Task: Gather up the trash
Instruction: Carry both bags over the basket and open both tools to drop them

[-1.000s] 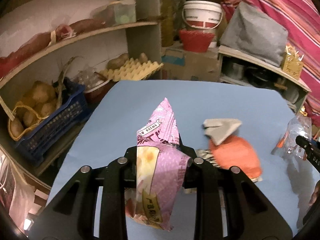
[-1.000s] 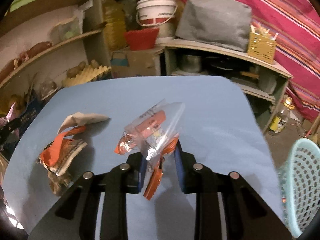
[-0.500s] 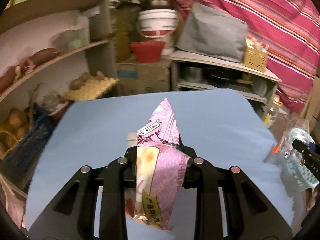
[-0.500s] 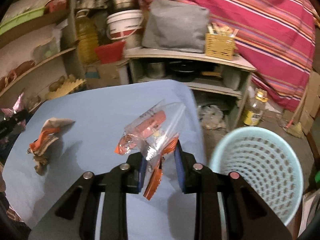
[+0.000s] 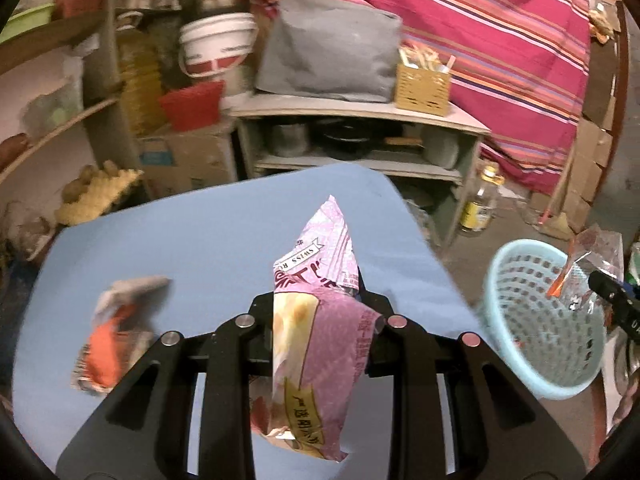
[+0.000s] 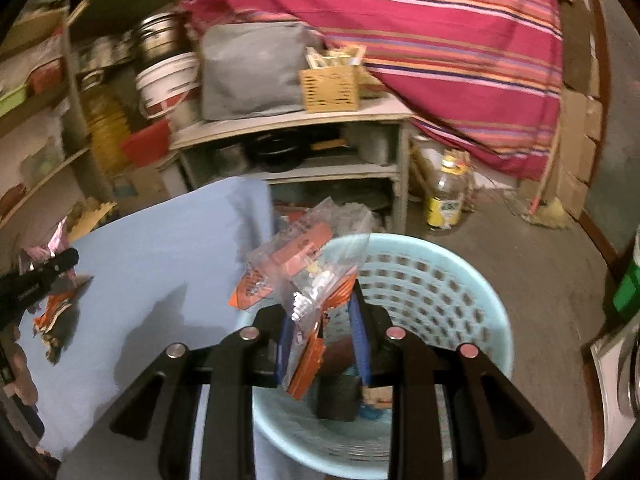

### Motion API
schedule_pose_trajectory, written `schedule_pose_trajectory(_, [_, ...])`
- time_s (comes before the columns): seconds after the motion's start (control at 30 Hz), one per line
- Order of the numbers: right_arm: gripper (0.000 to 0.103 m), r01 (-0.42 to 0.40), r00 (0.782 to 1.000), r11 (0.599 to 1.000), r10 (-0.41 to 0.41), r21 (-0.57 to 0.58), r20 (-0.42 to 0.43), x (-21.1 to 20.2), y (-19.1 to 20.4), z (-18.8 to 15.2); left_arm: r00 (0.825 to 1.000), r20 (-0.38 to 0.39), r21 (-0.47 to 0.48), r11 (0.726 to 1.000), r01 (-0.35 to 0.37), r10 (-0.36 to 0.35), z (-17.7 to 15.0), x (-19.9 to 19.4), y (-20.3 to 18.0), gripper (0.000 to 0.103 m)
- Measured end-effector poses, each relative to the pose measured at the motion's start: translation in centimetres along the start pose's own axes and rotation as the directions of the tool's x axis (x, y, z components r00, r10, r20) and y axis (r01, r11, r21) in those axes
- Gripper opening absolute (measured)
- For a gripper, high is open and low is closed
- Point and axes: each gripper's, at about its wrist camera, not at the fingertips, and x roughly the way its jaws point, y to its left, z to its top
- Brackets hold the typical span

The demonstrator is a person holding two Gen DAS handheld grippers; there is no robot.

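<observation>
Blue table (image 5: 208, 240) amid cluttered shelves; left fingers (image 5: 320, 308) clamp pink wrapper (image 5: 316, 344), right fingers (image 6: 320, 316) clamp clear packet (image 6: 308, 268) over basket (image 6: 452, 280).

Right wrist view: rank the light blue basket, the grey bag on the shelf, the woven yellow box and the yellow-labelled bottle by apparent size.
1. Light blue basket, partly because it is nearest
2. Grey bag
3. Woven yellow box
4. Yellow-labelled bottle, close to the box, so unsure

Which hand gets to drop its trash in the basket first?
Probably the right. The right gripper holds its clear wrapper above the blue basket; the left gripper, with the pink wrapper, is over the table.
</observation>
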Motion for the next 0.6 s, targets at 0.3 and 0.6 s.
schedule_pose_trajectory(0.3, [0.026, 0.104, 0.994, 0.993, -0.102, 0.052, -0.036, 1.5, -6.3, -0.1, 0.992, -0.003, 0.048, 0.991, 0.124, -0.124, 0.5, 1.4, -9.3, 0.027])
schedule_pose_trajectory(0.6, [0.026, 0.104, 0.994, 0.987, -0.1, 0.121, -0.036, 1.1, -9.1, -0.5, 0.975, -0.031, 0.095, 0.971, 0.221, -0.219, 0.3, 2.0, -15.7, 0.027])
